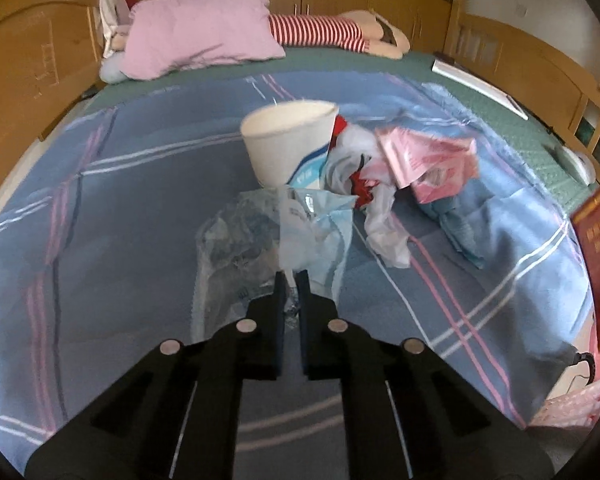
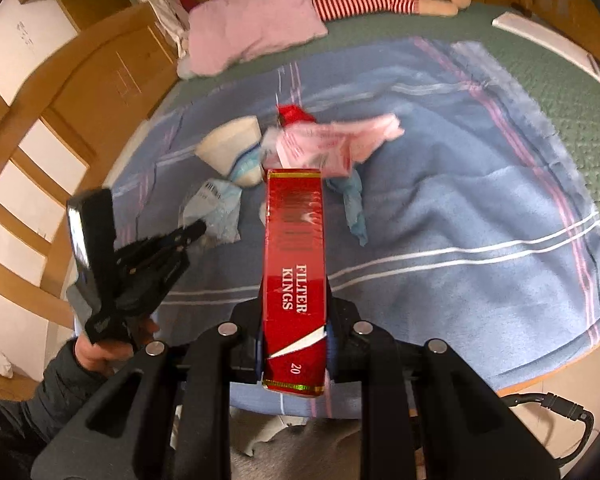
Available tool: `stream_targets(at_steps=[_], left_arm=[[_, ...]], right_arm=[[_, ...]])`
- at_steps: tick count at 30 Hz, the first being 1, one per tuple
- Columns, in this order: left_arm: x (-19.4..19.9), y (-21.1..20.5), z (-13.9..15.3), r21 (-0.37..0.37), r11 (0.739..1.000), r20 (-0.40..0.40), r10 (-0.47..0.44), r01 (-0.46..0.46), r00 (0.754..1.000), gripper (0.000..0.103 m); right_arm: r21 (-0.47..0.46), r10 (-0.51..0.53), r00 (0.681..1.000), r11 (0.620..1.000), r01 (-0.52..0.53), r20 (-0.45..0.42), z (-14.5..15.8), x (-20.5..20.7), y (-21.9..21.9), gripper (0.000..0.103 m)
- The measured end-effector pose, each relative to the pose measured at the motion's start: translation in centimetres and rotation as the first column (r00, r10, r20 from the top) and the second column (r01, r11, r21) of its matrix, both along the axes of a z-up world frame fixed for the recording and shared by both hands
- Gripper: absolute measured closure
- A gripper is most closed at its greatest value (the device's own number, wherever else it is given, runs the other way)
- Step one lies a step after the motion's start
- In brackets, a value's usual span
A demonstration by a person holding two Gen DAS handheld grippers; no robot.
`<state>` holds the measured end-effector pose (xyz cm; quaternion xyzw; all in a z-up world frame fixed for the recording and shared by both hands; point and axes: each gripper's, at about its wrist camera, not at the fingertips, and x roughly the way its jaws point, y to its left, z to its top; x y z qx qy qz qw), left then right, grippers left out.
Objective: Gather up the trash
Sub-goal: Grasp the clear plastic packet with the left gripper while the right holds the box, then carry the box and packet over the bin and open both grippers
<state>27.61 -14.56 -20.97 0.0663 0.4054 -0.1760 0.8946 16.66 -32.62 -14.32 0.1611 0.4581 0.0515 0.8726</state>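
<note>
Bed blanket [image 1: 112, 184]; seemingly plastic wrapper [image 1: 300, 220] pinched.

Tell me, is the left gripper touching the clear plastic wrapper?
Touching. The left wrist view shows the left gripper shut on the edge of the plastic wrapper, with the film pinched between its tips.

We are seeing a red carton [image 2: 294, 280] marked FILTER KINGS standing lengthwise up the centre of the right view, lifted off the bed. Mid-frame in the left view a clear wrapper [image 1: 260, 240] is lying crumpled, its near edge raised. Just above it a white cup [image 1: 288, 140] is lying tilted, mouth facing upper left. Right of the cup a pink packet [image 1: 432, 160] and a white bag [image 1: 380, 216] are sitting crumpled together.
</note>
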Motion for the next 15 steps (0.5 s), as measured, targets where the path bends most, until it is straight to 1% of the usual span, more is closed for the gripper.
stream_targets(at_steps=[4, 9, 12, 15], left_arm=[[-2.6, 0.8, 3.2, -0.02, 1.0, 0.054, 0.003, -0.002, 0.999, 0.097], [-6.3, 1.3, 7.1, -0.047, 0.999, 0.131, -0.007, 0.013, 0.991, 0.097], [-8.9, 0.9, 9.4, -0.06, 0.997, 0.175, -0.042, 0.054, 0.984, 0.097], [-12.0, -0.7, 11.3, -0.058, 0.991, 0.212, -0.109, 0.123, 0.971, 0.097]], right_arm=[[-0.021, -0.043, 0.997, 0.999, 0.044, 0.065, 1.9, -2.4, 0.3, 0.08], [0.003, -0.098, 0.989, 0.995, 0.098, 0.113, 3.4, -6.1, 0.1, 0.08], [-0.005, -0.143, 0.978, 0.989, 0.145, 0.155, 4.6, -8.7, -0.1, 0.08], [-0.01, -0.206, 0.958, 0.977, 0.212, 0.2, 5.6, -11.6, -0.7, 0.08]])
